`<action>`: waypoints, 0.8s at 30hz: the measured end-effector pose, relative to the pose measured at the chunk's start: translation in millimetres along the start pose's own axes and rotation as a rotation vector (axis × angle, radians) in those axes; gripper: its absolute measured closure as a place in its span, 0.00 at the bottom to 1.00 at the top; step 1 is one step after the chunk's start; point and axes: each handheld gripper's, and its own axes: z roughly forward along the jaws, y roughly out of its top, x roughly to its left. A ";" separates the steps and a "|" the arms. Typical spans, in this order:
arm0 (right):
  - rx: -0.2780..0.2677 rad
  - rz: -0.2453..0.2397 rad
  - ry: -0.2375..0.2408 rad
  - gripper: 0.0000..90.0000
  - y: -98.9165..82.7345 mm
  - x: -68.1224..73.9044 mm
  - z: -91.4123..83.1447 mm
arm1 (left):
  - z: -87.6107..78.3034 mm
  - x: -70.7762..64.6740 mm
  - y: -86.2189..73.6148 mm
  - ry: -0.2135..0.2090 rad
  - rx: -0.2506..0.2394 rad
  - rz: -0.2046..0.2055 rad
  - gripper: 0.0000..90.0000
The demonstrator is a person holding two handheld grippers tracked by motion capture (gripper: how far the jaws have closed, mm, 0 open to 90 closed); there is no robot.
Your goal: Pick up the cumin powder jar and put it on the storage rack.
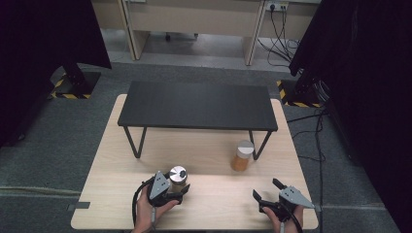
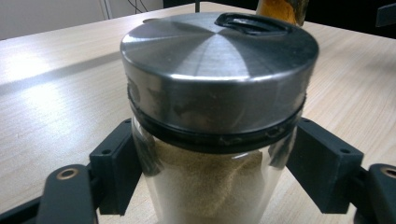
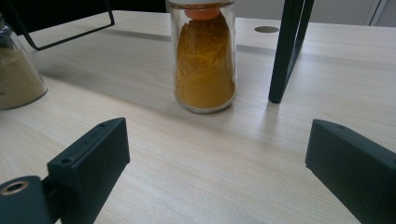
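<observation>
1. Beige jar stands at desk front left, clasped at the glass by left tongs.
2. Right tongs gape empty, orange jar ahead.
3. Jar is best lifted upright, grip kept below lid.

table: wood | on it: black shelf, two jars

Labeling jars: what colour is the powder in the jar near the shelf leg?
Orange-yellow powder in the jar, clearest in the right gripper view.
</observation>
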 end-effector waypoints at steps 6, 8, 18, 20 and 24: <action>-0.003 0.002 0.000 0.07 -0.6 -0.1 -0.2 | -0.5 0.7 -1.1 0.006 -0.005 -0.005 0.33; -0.005 0.004 0.000 0.07 -0.8 -0.2 -0.4 | -0.5 0.7 -1.1 0.005 -0.006 -0.005 0.33; 0.001 0.003 0.002 0.07 0.2 -0.8 0.2 | -0.3 3.0 -1.2 -0.004 -0.007 -0.009 0.34; 0.000 0.004 0.002 0.07 -0.1 -1.0 0.0 | -0.4 3.1 -1.4 -0.005 -0.008 -0.012 0.34; 0.001 0.004 0.001 0.07 0.2 -0.5 0.1 | -0.9 5.4 -2.8 -0.009 -0.016 -0.037 0.34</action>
